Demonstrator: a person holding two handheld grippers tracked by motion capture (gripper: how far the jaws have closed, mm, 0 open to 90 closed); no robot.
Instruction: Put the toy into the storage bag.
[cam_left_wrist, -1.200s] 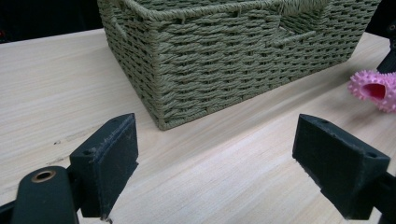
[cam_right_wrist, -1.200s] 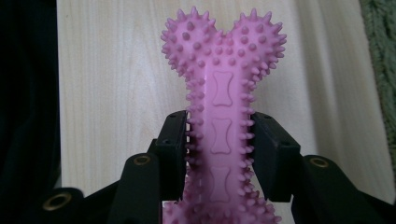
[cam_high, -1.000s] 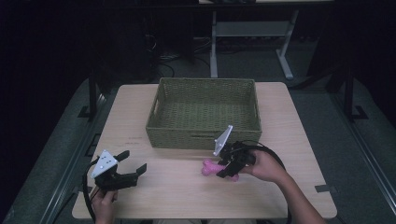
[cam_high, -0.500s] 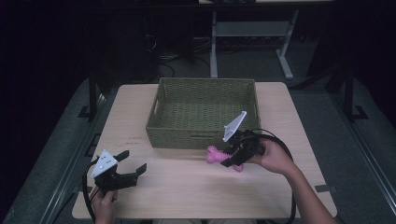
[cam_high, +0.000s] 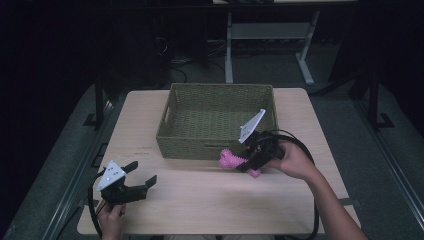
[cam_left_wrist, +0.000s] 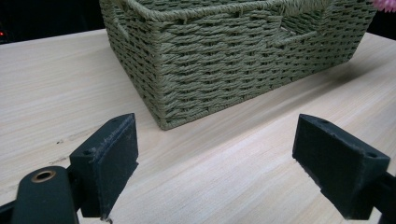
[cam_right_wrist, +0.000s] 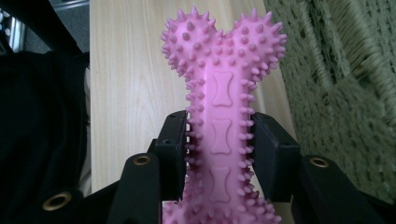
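Note:
A pink spiky bone-shaped toy is clamped by its shaft between the black jaws of my right gripper. In the high view the toy hangs just above the table, close to the front wall of the green woven basket, with the right gripper shut on it. My left gripper rests near the table's front left corner. Its jaws stand wide open with nothing between them, pointing toward the basket.
The basket stands at the middle back of the light wooden table. A black cable loops from the right gripper over the person's forearm. Dark floor and a desk frame lie beyond the table.
The right gripper has lifted the pink toy off the table and carried it up toward the basket's front wall. The left gripper has stayed where it was.

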